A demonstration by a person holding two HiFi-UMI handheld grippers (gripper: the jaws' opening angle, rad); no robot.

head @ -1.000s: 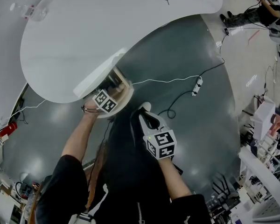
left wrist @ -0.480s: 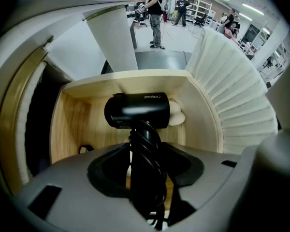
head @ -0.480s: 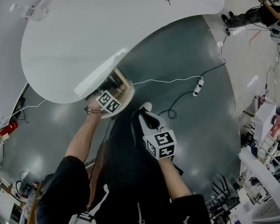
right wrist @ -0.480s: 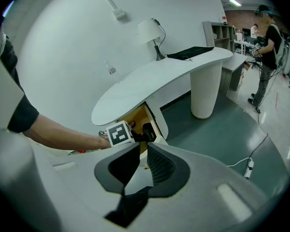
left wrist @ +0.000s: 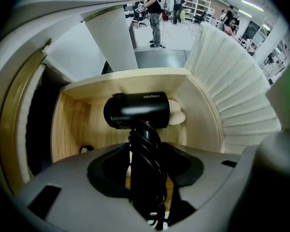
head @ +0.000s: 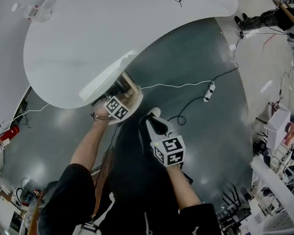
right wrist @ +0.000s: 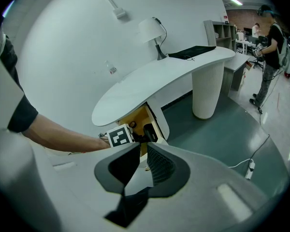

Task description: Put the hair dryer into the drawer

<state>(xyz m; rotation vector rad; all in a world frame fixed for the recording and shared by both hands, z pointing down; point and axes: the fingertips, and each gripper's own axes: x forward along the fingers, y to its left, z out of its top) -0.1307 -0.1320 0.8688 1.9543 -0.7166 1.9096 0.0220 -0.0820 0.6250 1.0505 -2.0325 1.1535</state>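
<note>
A black hair dryer (left wrist: 137, 111) with its cord wound round the handle hangs over the open wooden drawer (left wrist: 82, 124). My left gripper (left wrist: 145, 166) is shut on that handle. In the head view the drawer (head: 130, 88) stands out from under the white desk (head: 88, 38), and the left gripper (head: 116, 107) sits at its mouth. My right gripper (head: 156, 121) hovers to the right, over the floor, shut and empty. In the right gripper view, beyond the right gripper (right wrist: 143, 146), I see the left gripper's marker cube (right wrist: 118, 137) and the hair dryer (right wrist: 150, 132) at the drawer (right wrist: 133, 120).
A cream object (left wrist: 178, 115) and a small dark item (left wrist: 85, 149) lie inside the drawer. A white cable runs over the floor to a power strip (head: 208, 89). A lamp (right wrist: 152, 30) stands on the desk, held up by a ribbed pedestal (right wrist: 210, 88). People stand far off.
My left gripper has shifted slightly right, towards the drawer, with the hair dryer. The right gripper has stayed put.
</note>
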